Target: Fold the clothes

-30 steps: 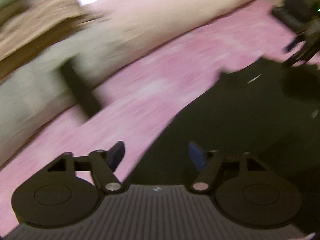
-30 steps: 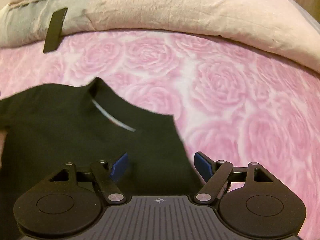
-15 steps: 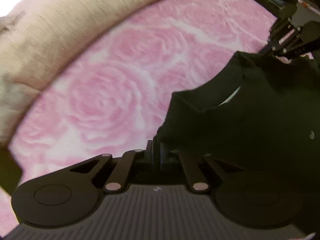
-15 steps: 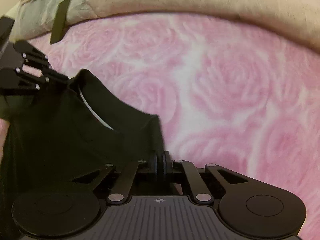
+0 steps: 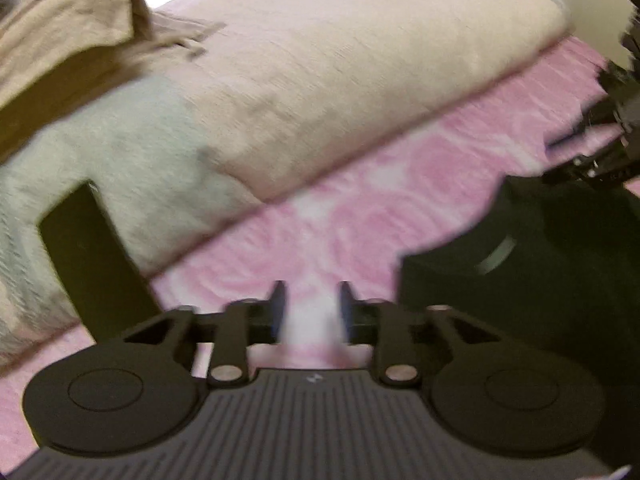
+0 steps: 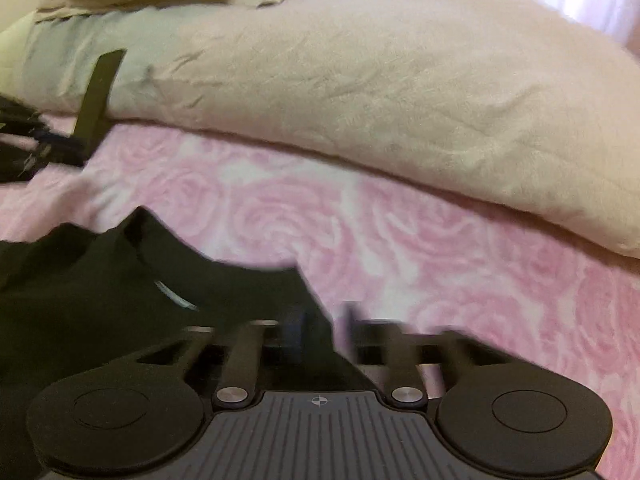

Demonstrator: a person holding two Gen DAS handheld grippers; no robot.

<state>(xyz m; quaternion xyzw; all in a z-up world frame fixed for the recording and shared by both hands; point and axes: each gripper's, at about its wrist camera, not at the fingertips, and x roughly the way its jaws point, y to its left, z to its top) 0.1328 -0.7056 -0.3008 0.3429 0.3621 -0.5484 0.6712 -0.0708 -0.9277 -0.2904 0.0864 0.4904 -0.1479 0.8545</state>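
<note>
A black garment [image 5: 552, 280] lies on the pink rose-patterned bedsheet [image 5: 360, 200], its collar with a pale label facing up. My left gripper [image 5: 311, 300] hovers just left of the garment's edge; its jaws are opening and only pink sheet shows between them. In the right wrist view the garment [image 6: 100, 300] fills the lower left. My right gripper [image 6: 324, 320] is over its right shoulder corner, jaws opening, with the fabric's edge running between the blurred fingers and no pad pressing on it. Each gripper appears at the edge of the other's view.
A thick beige duvet [image 6: 400, 80] borders the far side of the sheet, with crumpled tan cloth [image 5: 60, 20] piled on it. A flat black strip [image 5: 92, 264] leans against the duvet's grey end. Bare pink sheet [image 6: 480, 280] spreads right of the garment.
Half a second ago both grippers were shut on the garment's shoulder edges. Both have let go and opened, and the left one has slid left off the fabric.
</note>
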